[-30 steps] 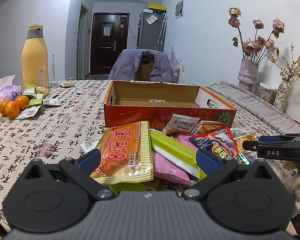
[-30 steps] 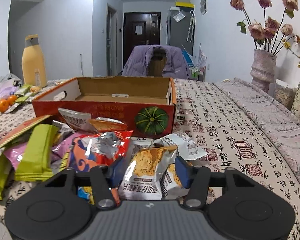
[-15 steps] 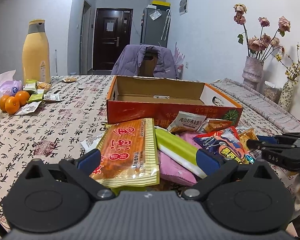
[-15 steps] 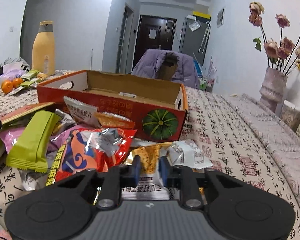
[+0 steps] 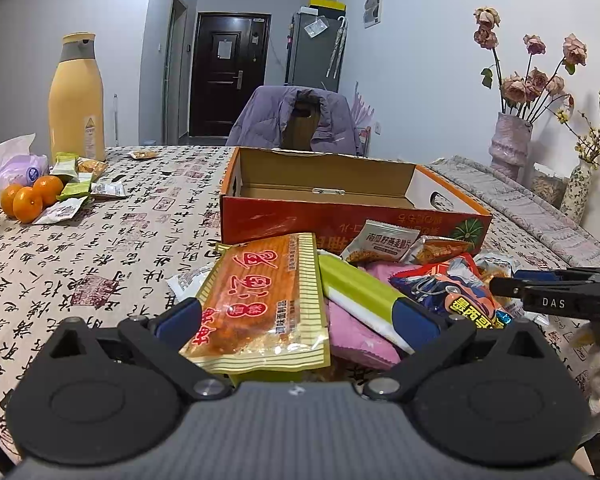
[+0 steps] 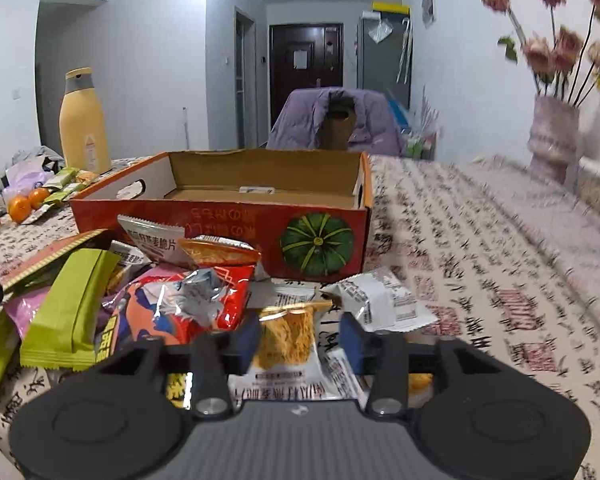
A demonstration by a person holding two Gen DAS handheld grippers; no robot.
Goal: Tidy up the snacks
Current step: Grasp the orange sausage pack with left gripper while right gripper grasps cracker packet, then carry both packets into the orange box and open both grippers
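Right wrist view: the right gripper (image 6: 298, 338) has its jaws easing apart around the small noodle-snack packet (image 6: 286, 336) on the table just before the cardboard box (image 6: 220, 220), so I'd re-grip squarely first.

White walls, bright ceiling light. Dark door (image 5: 228, 80) at hallway end; grey fridge (image 5: 314, 50) right of it. Chair (image 5: 296, 122) draped with purple jacket before door. Bench (image 5: 100, 248) under calligraphy cloth.

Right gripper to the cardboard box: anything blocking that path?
Nothing tall. The right gripper, jaws opening around a yellow snack packet, faces only flat packets and the box's red front wall, which must be cleared.
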